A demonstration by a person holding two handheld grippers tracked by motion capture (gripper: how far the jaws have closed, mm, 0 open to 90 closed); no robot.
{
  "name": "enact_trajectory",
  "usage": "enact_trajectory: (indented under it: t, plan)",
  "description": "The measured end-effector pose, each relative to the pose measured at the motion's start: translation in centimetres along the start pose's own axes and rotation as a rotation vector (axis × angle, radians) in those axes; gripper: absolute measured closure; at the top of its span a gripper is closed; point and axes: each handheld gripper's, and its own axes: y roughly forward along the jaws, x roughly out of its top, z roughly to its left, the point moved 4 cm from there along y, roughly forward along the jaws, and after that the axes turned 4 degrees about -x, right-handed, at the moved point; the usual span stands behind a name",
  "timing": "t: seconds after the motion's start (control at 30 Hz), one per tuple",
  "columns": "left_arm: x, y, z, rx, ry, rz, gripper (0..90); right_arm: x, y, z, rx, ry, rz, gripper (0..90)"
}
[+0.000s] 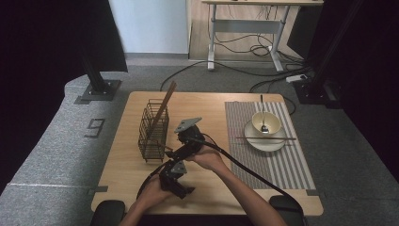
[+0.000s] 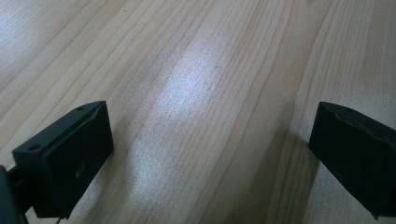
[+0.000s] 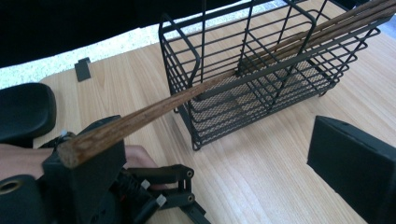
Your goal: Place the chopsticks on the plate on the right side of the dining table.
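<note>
Beside the right claw (image 3: pixel 210 158), chopsticks (image 3: pixel 196 93) lean in the basket (image 3: pixel 261 70).

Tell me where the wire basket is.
High view: the wire basket stands on the table's left half, just left of both grippers, chopsticks leaning inside.

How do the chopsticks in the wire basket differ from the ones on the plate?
Pose: the basket chopsticks stand tilted, tops above the wire basket; the plate chopsticks lie flat across the plate. Place: basket chopsticks sit left, plate chopsticks right over the striped placemat. Both are thin and brown.
</note>
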Motion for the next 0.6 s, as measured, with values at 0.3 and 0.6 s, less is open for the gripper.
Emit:
enact_trajectory:
  t: [0.3,0.6]
  plan:
    - [0.0,0.0,0.0,0.002,0.001,0.001,0.0,0.8,-0.6,-1.6,-0.076,0.031,-0.04,11.3]
    - [0.0,0.0,0.0,0.002,0.005,0.002,0.0,1.4,-0.2,-2.6,-0.105,0.053,-0.058,21.6]
